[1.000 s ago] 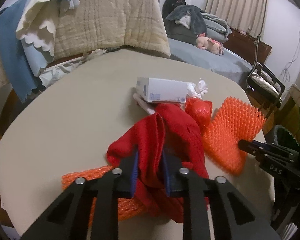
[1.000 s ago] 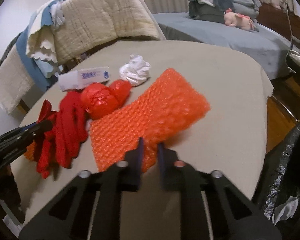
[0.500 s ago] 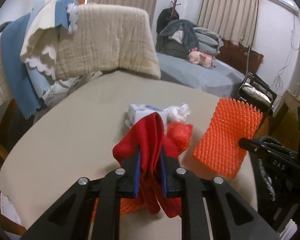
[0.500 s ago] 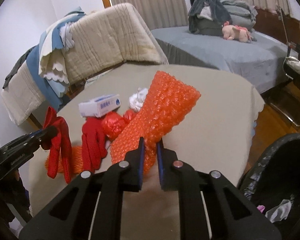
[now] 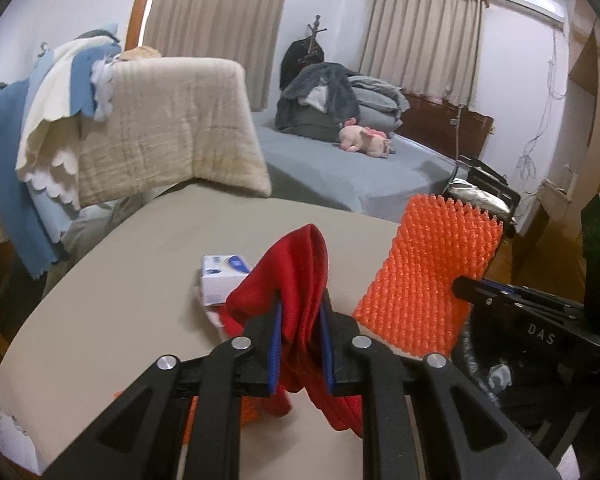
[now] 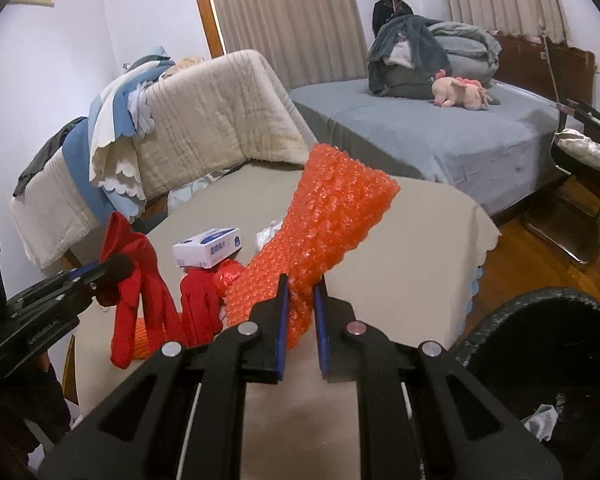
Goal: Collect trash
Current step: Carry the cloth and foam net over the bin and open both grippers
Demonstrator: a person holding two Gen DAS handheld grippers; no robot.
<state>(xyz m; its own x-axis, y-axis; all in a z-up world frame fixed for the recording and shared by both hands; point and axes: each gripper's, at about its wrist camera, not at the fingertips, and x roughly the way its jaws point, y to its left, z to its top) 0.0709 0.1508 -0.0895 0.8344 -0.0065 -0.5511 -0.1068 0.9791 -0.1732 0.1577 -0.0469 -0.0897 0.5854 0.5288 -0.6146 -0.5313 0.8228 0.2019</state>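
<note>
two grippers are shown above a beige table (image 6: 420, 240). a black bin (image 6: 560, 344) is seen at the table's right edge, with a white scrap inside. an orange bubble wrap sheet (image 6: 332, 232) is clamped in the nearly closed right gripper (image 6: 301, 312) and lifted off the table. a red glove (image 5: 296, 280) is pinched in the left gripper (image 5: 300, 344), hanging clear. a white box (image 6: 208, 246) is left on the table beside a second red glove (image 6: 198, 304).

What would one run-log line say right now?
left claw: shut on red glove | right claw: shut on orange bubble wrap | both clear of table
</note>
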